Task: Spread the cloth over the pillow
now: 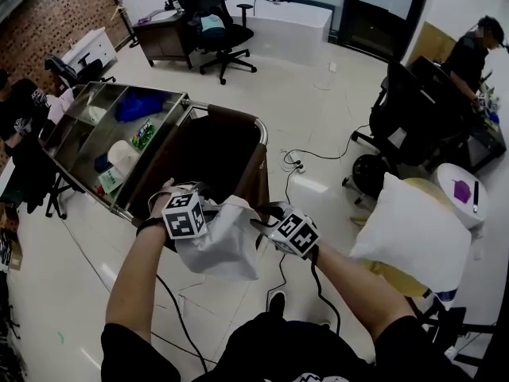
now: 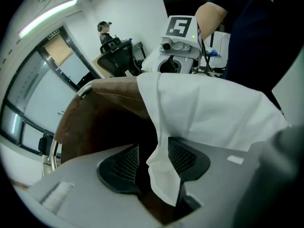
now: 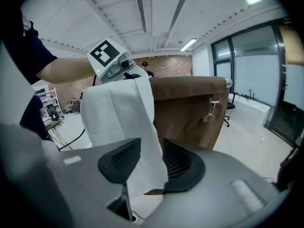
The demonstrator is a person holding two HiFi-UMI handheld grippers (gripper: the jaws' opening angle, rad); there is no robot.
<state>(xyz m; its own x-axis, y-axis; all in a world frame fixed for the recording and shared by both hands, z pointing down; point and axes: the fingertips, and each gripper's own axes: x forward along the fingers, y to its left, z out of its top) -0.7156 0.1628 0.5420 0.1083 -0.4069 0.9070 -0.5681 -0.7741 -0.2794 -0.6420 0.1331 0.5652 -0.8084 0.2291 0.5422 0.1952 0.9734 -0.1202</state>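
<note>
A white cloth (image 1: 227, 245) hangs crumpled between my two grippers, above the near rim of a brown fabric bin (image 1: 215, 153). My left gripper (image 1: 191, 221) points steeply down. In the left gripper view its jaws (image 2: 152, 163) stand wide apart; a corner of the cloth (image 2: 204, 113) droops through the gap and lies loosely against one pad. My right gripper (image 1: 290, 231) also has its jaws (image 3: 147, 160) wide apart, with the cloth (image 3: 118, 113) hanging slack between them. A white pillow (image 1: 413, 233) rests on a seat to my right, apart from both grippers.
A metal cart (image 1: 87, 134) with compartments of small items adjoins the brown bin (image 3: 190, 108). Black office chairs (image 1: 219, 34) (image 1: 406, 110) stand behind and to the right. Cables (image 1: 318, 153) trail over the floor. A round white stool (image 1: 461, 189) stands behind the pillow, and a person (image 1: 473, 50) sits far right.
</note>
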